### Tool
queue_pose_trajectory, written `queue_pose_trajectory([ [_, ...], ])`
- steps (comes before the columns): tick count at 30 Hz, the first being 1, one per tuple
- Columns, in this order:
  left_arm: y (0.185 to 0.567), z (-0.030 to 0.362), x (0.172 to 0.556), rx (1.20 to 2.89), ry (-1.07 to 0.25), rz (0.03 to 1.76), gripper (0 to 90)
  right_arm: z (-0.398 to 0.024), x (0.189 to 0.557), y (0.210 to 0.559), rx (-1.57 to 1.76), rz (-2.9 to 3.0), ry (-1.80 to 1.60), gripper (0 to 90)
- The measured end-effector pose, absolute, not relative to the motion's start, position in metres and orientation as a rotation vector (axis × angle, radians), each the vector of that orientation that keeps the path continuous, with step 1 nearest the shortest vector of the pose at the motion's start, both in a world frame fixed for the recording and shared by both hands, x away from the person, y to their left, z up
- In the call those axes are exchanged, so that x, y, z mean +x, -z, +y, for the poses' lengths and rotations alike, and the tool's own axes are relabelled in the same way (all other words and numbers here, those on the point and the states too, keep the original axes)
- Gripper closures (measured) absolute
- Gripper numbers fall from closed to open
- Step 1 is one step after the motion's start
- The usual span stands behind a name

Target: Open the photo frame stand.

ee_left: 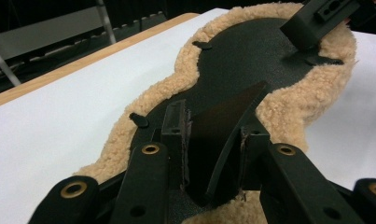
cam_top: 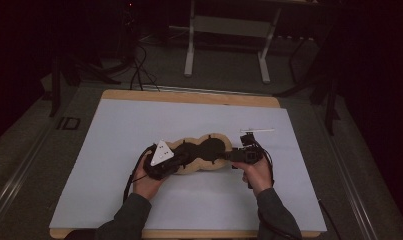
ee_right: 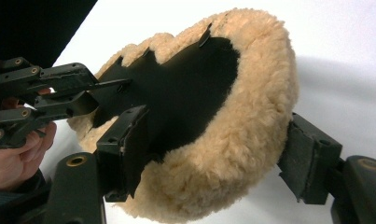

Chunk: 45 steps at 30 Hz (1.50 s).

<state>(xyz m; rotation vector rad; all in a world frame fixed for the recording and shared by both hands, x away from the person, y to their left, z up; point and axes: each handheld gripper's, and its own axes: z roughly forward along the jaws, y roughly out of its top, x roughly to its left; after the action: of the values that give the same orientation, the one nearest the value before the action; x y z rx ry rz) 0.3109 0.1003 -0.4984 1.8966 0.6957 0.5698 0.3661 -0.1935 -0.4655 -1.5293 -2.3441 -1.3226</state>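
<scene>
With the left gripper (ee_left: 213, 154) clenched on the black flap (ee_left: 227, 121) and the right gripper (ee_right: 213, 158) grasping the fleece pad's (cam_top: 201, 152) 3 o'clock end, lift both evenly — no twisting.

Fleece pad (cam_top: 201, 155) on table (cam_top: 114, 150), stick (cam_top: 257, 130) behind right

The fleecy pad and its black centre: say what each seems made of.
Fleecy pad: tan sheepskin or a synthetic fleece, going by its curly, matted pile; which one is unclear. Black centre: probably leather or a stiff synthetic sheet, judging by its fine pebbled grain and dull matte finish.
</scene>
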Motion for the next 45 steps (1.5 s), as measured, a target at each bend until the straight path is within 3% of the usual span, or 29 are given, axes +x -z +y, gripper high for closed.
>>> queue_pose_trajectory([
  [12, 0.497, 0.111, 0.305, 1.866, -0.525, 0.69, 67.5, -0.194, 0.358, 0.457, -1.504, -2.322, 1.37, 39.7],
  [30, 0.488, 0.129, 0.294, 1.903, -0.392, 0.719, 46.2, -0.192, 0.35, 0.444, -1.432, -2.299, 1.474, 53.2],
  [35, 0.493, 0.136, 0.294, 1.904, -0.27, 0.757, 37.3, -0.191, 0.35, 0.441, -1.422, -2.315, 1.478, 56.3],
  [45, 0.497, 0.151, 0.286, 1.932, -0.167, 0.757, 39.6, -0.189, 0.347, 0.436, -1.371, -2.377, 1.472, 59.4],
])
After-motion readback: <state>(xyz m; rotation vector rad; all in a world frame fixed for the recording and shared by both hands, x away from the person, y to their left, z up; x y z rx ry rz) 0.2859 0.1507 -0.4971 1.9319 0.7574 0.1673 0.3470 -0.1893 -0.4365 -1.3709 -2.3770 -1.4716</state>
